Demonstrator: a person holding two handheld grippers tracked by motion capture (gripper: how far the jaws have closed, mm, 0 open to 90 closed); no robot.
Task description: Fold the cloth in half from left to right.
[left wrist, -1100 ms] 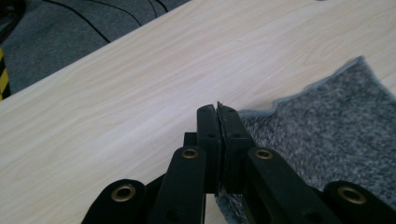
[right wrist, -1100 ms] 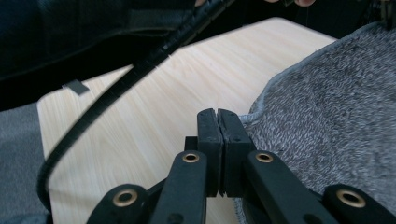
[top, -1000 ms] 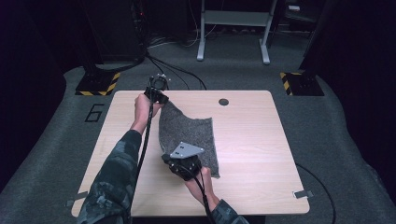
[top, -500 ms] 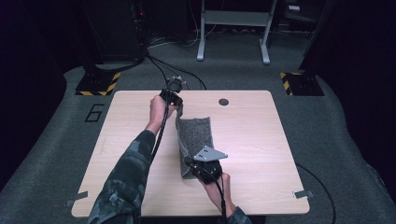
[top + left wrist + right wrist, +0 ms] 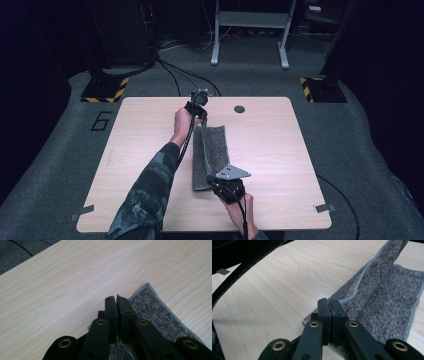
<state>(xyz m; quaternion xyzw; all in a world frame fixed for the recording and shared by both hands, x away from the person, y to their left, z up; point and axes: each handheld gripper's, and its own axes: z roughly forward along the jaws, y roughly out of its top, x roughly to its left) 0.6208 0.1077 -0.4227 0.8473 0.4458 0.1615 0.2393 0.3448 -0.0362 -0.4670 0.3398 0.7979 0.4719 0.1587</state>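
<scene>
Both claws, left [image 5: 202, 121] and right [image 5: 214, 181], clamped on cloth [image 5: 214, 150] corners; I should lower evenly, align edges with the right side.

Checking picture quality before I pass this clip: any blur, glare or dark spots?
High view: soft overall, table evenly lit, floor and background very dark. Left gripper view: sharp on the cloth, no glare. Right gripper view: cloth nap crisp, dark blurred cable across the upper left.
</scene>
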